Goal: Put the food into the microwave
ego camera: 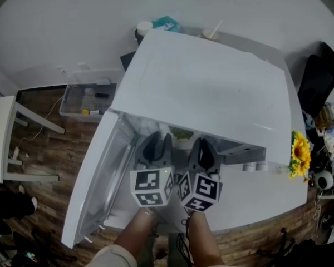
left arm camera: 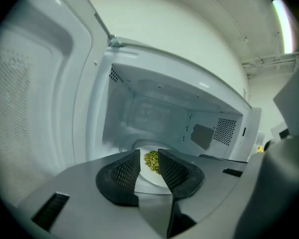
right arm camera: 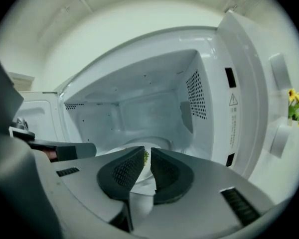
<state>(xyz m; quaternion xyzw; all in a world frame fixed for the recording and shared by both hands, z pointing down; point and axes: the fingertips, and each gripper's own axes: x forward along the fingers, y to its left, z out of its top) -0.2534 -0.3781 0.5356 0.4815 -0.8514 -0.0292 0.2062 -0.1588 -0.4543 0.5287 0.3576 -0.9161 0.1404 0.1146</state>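
A white microwave (ego camera: 206,88) stands on a white table, its door (ego camera: 100,182) swung open to the left. A white plate (ego camera: 181,142) with green food (ego camera: 182,133) sits at the mouth of the oven, held from both sides. My left gripper (ego camera: 156,148) is shut on the plate's left rim and my right gripper (ego camera: 202,150) on its right rim. In the left gripper view the left gripper (left arm camera: 149,166) pinches the plate (left arm camera: 148,180), with the food (left arm camera: 151,161) just past the jaws. In the right gripper view the right gripper (right arm camera: 147,166) clamps the plate (right arm camera: 144,185) before the empty cavity (right arm camera: 139,108).
Yellow sunflowers (ego camera: 299,153) stand at the table's right end, by the microwave's control panel (right arm camera: 276,108). Cups (ego camera: 143,26) sit behind the oven. A clear plastic box (ego camera: 86,99) and a white stool (ego camera: 5,138) are on the wooden floor at left.
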